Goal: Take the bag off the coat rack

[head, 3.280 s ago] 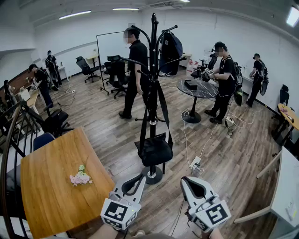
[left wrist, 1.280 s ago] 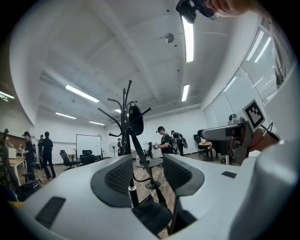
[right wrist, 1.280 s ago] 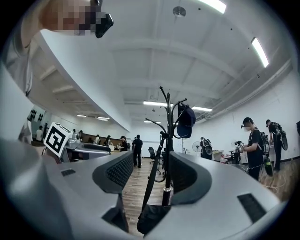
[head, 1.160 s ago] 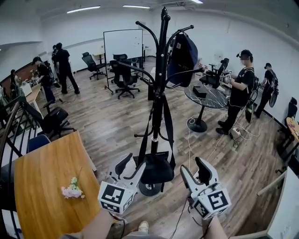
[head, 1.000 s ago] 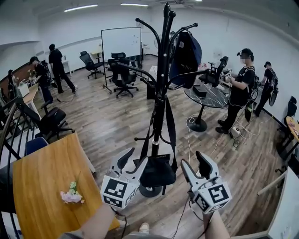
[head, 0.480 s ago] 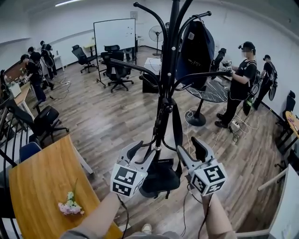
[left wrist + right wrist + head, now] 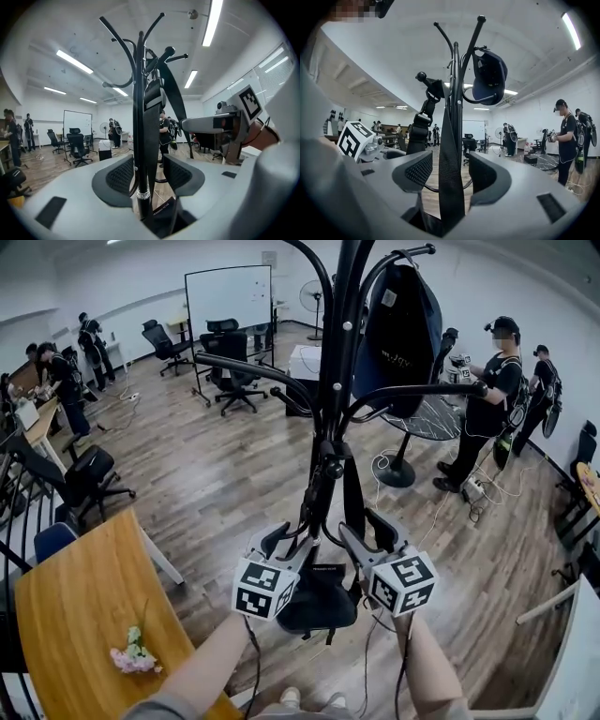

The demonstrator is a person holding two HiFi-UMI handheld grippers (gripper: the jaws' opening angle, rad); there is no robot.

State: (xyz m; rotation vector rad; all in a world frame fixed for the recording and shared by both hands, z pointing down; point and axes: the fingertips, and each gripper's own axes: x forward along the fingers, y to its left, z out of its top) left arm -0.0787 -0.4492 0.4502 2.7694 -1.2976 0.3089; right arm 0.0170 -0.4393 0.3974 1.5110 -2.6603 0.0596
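Observation:
A black coat rack (image 7: 336,381) stands close in front of me. A black bag (image 7: 319,594) hangs low on it by long black straps (image 7: 352,493) looped over an upper hook. My left gripper (image 7: 284,542) is at the bag's top left and stands open, with the rack pole (image 7: 139,117) and a strap (image 7: 152,112) between its jaws; the bag's top (image 7: 161,213) shows just below. My right gripper (image 7: 372,532) is at the bag's top right, also open, and a flat strap (image 7: 450,154) runs up between its jaws. A navy garment (image 7: 398,329) hangs on a top hook.
A wooden table (image 7: 84,606) with a pink flower sprig (image 7: 131,657) sits at my left. Behind the rack are a round table (image 7: 424,420), a whiteboard (image 7: 228,298) and office chairs (image 7: 228,381). Several people stand around the room. Cables (image 7: 389,470) trail over the wood floor.
I have come closer to the rack. Both grippers have moved up and inward, from below the bag to either side of its straps; both stay open.

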